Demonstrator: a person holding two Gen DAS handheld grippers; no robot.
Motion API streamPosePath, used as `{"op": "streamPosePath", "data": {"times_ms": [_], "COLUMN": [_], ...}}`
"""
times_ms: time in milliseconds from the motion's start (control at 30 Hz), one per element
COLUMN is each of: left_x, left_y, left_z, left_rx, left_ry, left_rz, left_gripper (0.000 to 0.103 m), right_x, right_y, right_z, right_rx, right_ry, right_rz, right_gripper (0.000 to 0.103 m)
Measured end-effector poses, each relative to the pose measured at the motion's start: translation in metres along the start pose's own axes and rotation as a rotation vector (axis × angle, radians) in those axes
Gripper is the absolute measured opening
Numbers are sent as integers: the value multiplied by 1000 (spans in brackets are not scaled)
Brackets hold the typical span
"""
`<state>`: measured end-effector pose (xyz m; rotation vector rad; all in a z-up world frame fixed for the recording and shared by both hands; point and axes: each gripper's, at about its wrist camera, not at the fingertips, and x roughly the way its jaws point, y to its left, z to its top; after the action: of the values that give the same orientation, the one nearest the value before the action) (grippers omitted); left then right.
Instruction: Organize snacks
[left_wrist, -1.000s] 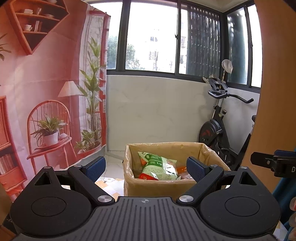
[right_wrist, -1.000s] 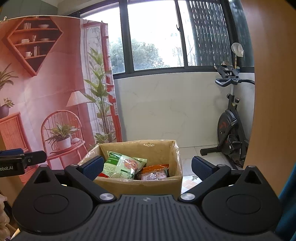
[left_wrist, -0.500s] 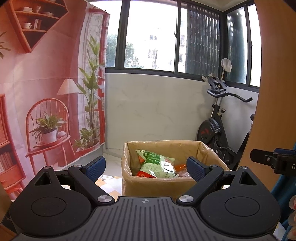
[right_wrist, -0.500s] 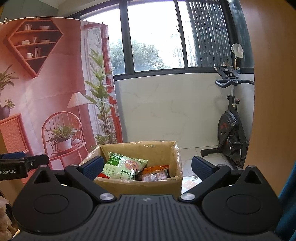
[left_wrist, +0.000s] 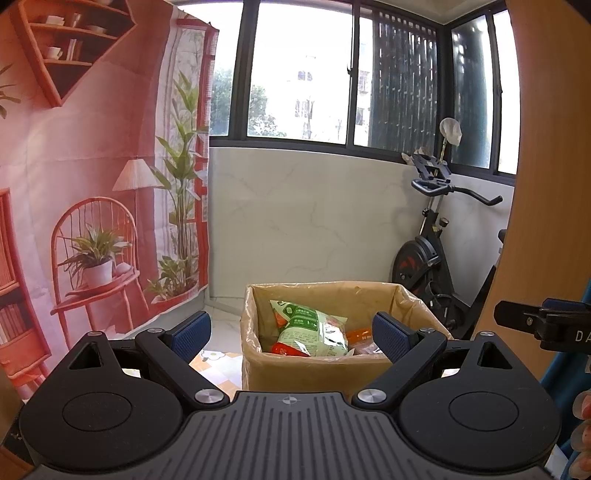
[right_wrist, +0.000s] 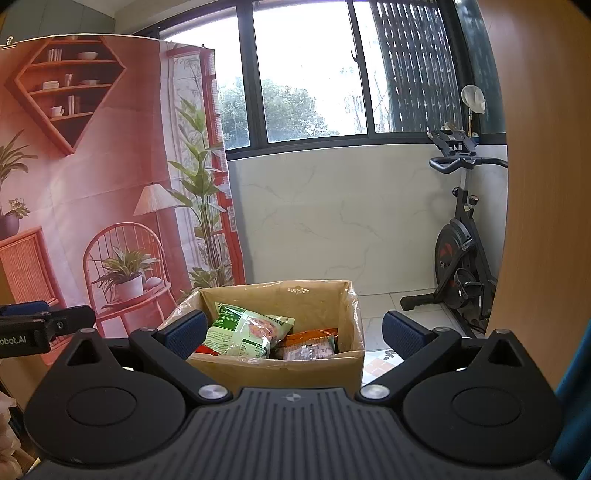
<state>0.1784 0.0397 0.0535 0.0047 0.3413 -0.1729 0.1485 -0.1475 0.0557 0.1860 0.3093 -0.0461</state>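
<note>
1. The cardboard box (left_wrist: 306, 369) ahead of my left hand-held gripper (left_wrist: 291, 334) stands open at the top; its walls rise on all four sides.
2. A green snack bag (right_wrist: 243, 332) and an orange packet (right_wrist: 310, 343) fill the box floor.
3. An exercise bike (right_wrist: 461, 258) stands to the box's right, against the marble wall.
4. A wooden panel (right_wrist: 546, 184) closes off my right side; a printed backdrop (left_wrist: 92, 184) hangs on the left.
5. My right hand-held gripper (right_wrist: 291, 334) is spread wide and empty, as is the left.

exercise bike (right_wrist: 463, 236) stood by the white marble-look wall (right_wrist: 332, 218); printed pink backdrop (left_wrist: 92, 184) hung left, dark-framed window (left_wrist: 332, 74) above.
</note>
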Motion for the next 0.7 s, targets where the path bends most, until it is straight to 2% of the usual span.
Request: {"op": "streamPosePath", "data": {"times_ms": [700], "left_x": [-4], "left_y": [5], "left_z": [4], "left_rx": [-3], "left_ry": [-6], "left_rz": [-17], "left_gripper": [95], "right_x": [0], "right_y": [0], "right_z": [1], "right_rx": [2], "right_ry": [-5], "right_rz": [-2], "right_gripper": [103]}}
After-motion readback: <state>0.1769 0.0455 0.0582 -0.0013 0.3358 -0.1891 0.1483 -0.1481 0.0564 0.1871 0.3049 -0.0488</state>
